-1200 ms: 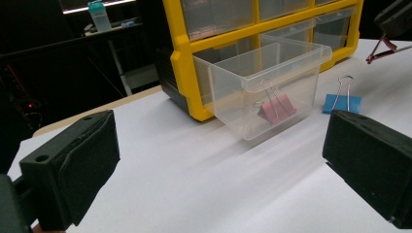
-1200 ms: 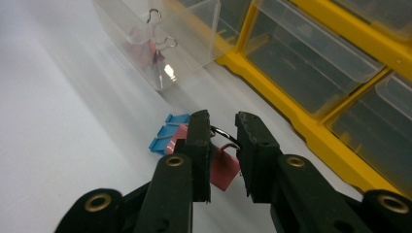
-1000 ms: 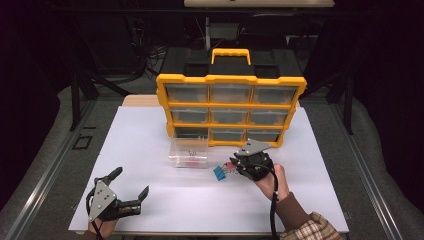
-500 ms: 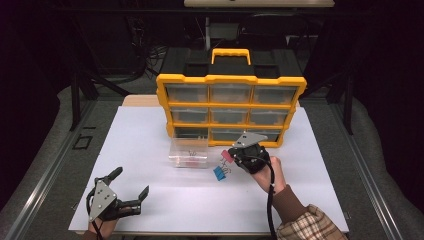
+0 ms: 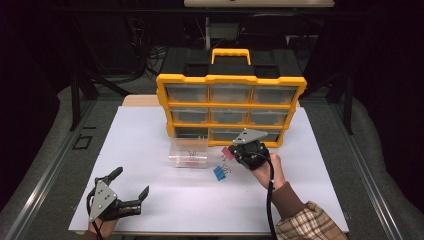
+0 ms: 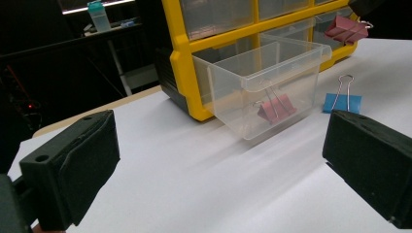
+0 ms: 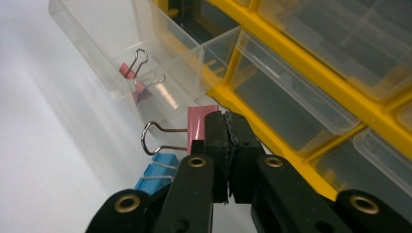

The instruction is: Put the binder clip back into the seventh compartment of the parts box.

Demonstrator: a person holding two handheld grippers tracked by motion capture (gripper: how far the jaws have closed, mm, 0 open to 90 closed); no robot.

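Note:
My right gripper point(image 5: 236, 151) hovers in front of the yellow organizer point(image 5: 231, 107), shut on a pink binder clip point(image 7: 197, 127) whose wire handles stick out to the left. In the high view the pink clip point(image 5: 227, 151) hangs just above a blue binder clip point(image 5: 219, 173) lying on the white table. A clear drawer point(image 5: 189, 152) stands pulled out on the table, with a red clip point(image 6: 274, 108) inside it. My left gripper point(image 5: 131, 182) rests near the front left edge, open, nothing between its pads point(image 6: 73, 165).
The organizer has three rows of clear drawers and a slot point(image 5: 190, 132) at the lower left where the drawer came out. The white table top point(image 5: 150, 130) ends in dark floor on both sides.
The right gripper has edged away from the blue clip toward the organizer, carrying the pink clip up off the table. The left gripper has stayed put.

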